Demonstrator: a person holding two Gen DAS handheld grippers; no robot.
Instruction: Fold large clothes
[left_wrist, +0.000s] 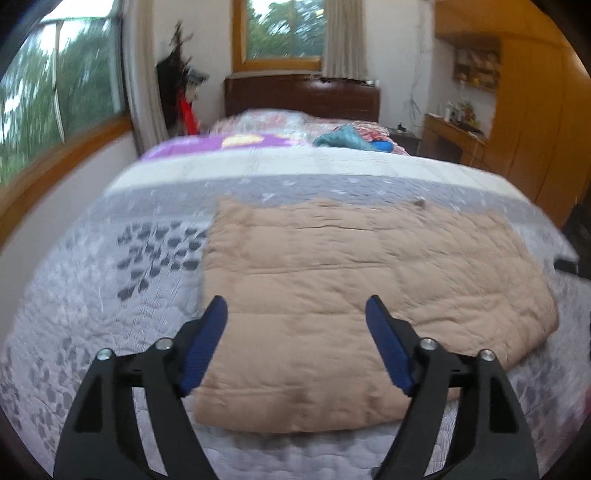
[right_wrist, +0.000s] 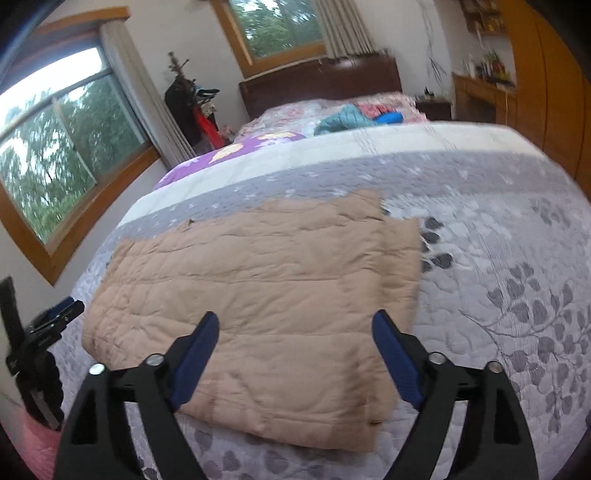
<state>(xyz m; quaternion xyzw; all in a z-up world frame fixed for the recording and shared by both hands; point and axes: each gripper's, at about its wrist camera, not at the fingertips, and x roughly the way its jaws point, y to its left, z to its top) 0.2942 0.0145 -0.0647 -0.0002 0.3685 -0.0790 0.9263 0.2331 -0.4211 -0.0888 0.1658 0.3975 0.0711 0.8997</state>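
A tan quilted garment lies folded into a thick rectangle on the grey leaf-patterned bedspread. In the left wrist view my left gripper hovers above the garment's near left part, jaws wide apart, nothing between the blue pads. The right wrist view shows the same garment, with layered edges stacked at its right side. My right gripper hangs over the near edge, open and empty. The left gripper also appears at that view's left edge, beside the garment.
Further up the bed lie a purple cover, a teal cloth and other bundled clothes. A dark headboard stands at the far end. Windows line the left wall; wooden cabinets stand to the right.
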